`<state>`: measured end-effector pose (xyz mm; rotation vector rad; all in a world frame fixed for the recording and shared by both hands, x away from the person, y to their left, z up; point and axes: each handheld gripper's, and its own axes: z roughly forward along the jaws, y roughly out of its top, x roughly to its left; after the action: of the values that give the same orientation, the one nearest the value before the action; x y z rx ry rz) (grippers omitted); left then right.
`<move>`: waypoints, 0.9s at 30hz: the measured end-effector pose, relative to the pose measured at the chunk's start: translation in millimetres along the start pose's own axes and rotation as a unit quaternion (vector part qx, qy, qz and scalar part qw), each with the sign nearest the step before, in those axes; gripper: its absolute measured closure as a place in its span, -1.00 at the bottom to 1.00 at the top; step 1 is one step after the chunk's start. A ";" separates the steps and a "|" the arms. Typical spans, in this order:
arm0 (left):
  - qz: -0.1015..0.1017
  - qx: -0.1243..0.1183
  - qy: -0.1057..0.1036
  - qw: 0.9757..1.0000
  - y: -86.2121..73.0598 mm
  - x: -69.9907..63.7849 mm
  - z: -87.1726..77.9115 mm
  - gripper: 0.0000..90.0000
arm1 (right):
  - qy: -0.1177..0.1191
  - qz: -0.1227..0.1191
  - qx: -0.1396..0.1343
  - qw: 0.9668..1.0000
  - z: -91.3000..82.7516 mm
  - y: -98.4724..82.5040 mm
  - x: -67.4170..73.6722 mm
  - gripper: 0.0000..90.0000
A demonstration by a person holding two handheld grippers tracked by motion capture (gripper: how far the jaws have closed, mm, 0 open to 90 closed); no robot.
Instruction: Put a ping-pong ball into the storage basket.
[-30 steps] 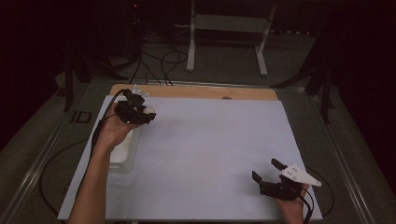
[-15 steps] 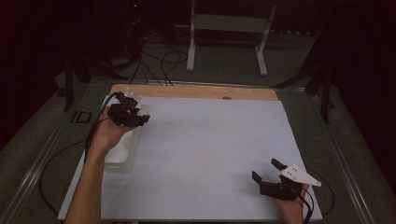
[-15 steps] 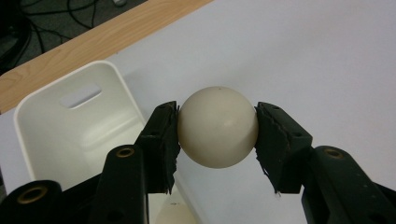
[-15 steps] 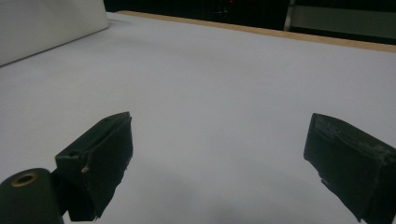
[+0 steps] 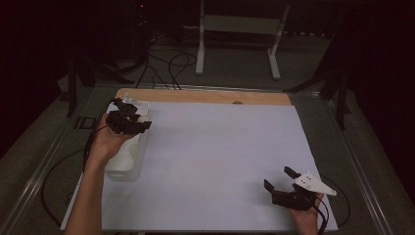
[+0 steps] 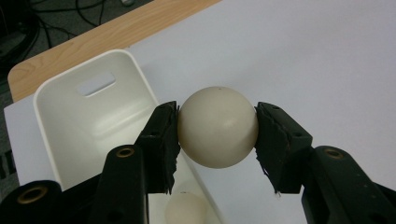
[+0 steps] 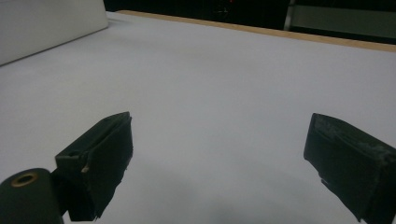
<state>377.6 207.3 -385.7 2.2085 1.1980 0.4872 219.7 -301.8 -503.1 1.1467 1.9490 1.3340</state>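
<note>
Left gripper (image 6: 217, 128) is clamped on a cream ball (image 6: 217, 126), one pad pressed to each side, the ball's top and front standing clear of the jaws. Ball is lifted, hanging just over the long edge of the white bin (image 6: 100, 116), on the side where the bin meets the white sheet (image 6: 303, 51). A second pale ball (image 6: 186, 209) lies low inside the bin, right under the held one. Judged from this: the pick is done, and what remains is a carry and a set-down, though whether the ball is bound into the bin or out of it the pictures do not settle. In the high view the left gripper (image 5: 128, 122) sits over the bin (image 5: 128, 161). Right gripper (image 5: 288, 185) rests well away from the bin, jaws spread wide with nothing between them, idle.
</note>
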 end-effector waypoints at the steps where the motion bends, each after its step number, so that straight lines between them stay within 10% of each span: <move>1: -0.001 0.000 0.000 1.000 -1.0 1.0 -0.2 0.14 | 0.000 0.000 0.000 1.000 0.0 0.1 0.0 -0.83; 27: -0.020 0.002 0.012 1.000 -15.7 11.9 -5.1 0.14 | -0.002 0.001 0.001 1.000 0.9 -0.3 -0.3 -0.83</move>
<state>371.0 225.8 -391.3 2.1832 1.2542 0.4962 220.5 -301.6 -503.8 1.1515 1.9474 1.3306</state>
